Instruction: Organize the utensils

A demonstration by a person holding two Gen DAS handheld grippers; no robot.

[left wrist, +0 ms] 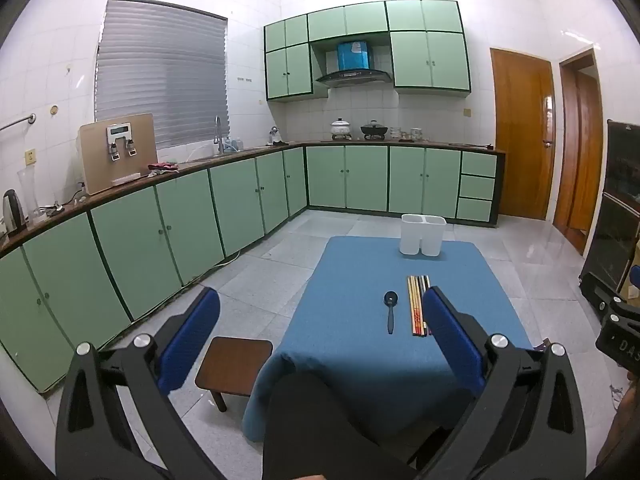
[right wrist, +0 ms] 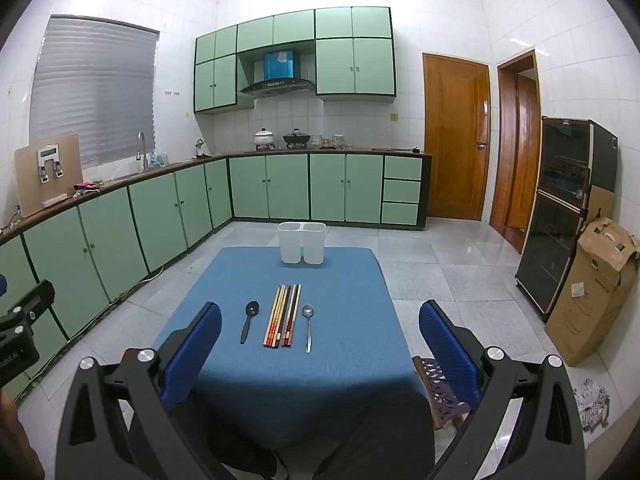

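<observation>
Both my left gripper (left wrist: 320,332) and right gripper (right wrist: 320,344) hang spread and empty short of the blue-clothed table's near edge (right wrist: 304,380); the bundle of wooden chopsticks (right wrist: 283,315), long axis pointing toward the far-edge white two-compartment plastic holder (right wrist: 302,242), lies mid-table, nearer my right.

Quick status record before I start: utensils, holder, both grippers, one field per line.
black spoon: flat on blue cloth, left of chopsticks
chopsticks: bundle side by side, mid-table
metal spoon: right of chopsticks
holder: white, two compartments, far table edge, nothing visible in it
left gripper: jaws open, holding nothing
right gripper: jaws open, holding nothing
</observation>
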